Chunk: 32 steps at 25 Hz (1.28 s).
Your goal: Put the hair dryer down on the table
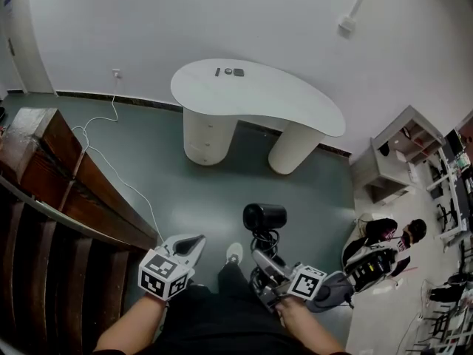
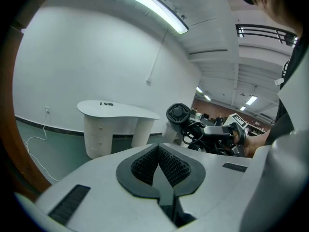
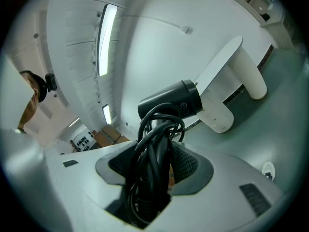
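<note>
The black hair dryer (image 1: 264, 217) hangs over the green floor, short of the white curved table (image 1: 295, 109). Its cord is wound round the handle. My right gripper (image 1: 260, 258) is shut on that handle and cord. In the right gripper view the dryer's barrel (image 3: 174, 103) rises above the jaws of the right gripper (image 3: 154, 161), with the table (image 3: 219, 64) beyond. My left gripper (image 1: 194, 244) stays to the left of the dryer, holding nothing. The left gripper view shows the left gripper (image 2: 158, 163) with its pads meeting, and the dryer (image 2: 178, 115) to the right of the table (image 2: 120, 111).
Small dark items (image 1: 229, 72) lie on the table's far edge. A wooden stair rail (image 1: 52, 168) runs along the left, with a white cable (image 1: 111, 161) trailing to a wall socket (image 1: 116, 73). A person (image 1: 380, 250) and a white shelf unit (image 1: 403, 150) are at the right.
</note>
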Available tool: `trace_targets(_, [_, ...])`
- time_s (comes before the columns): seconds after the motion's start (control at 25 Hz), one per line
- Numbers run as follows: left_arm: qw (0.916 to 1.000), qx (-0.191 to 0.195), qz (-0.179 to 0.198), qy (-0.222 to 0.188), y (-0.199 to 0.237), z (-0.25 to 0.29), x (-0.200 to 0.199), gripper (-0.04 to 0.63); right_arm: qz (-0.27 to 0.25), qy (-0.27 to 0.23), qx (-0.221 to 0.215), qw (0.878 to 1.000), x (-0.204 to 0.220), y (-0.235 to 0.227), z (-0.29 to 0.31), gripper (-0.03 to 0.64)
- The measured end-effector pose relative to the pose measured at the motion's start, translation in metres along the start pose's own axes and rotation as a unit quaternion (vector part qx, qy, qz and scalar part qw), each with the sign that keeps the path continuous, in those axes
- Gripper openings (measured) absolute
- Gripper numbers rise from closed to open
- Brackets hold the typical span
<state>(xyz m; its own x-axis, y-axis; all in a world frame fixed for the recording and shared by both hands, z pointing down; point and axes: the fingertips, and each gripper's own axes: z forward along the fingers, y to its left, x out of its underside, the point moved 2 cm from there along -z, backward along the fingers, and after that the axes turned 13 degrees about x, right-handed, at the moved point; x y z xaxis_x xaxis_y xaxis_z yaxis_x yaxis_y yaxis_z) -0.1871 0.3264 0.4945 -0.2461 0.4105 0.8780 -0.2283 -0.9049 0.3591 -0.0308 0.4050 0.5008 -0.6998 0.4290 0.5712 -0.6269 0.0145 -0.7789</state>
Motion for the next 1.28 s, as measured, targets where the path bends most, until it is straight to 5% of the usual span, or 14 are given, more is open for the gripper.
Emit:
trace_targets(0.4, [0.9997, -0.023, -0.005, 0.007, 0.05, 0.035, -0.024, 0.017, 0.006, 0.017, -0.021, 1.0, -0.051, -0.031, 0.067, 0.198])
trace_targets(0.8, [0.9978, -0.061, 0.022, -0.013, 0.129, 0.103, -0.13, 0.017, -0.02, 0.031, -0.056, 0.998, -0.168, -0.057, 0.158, 0.198])
trace_targets(1.28, [0.9966, -0.077, 0.027, 0.008, 0.193, 0.2, -0.183, 0.017, -0.013, 0.038, -0.068, 0.997, -0.263, -0.118, 0.215, 0.198])
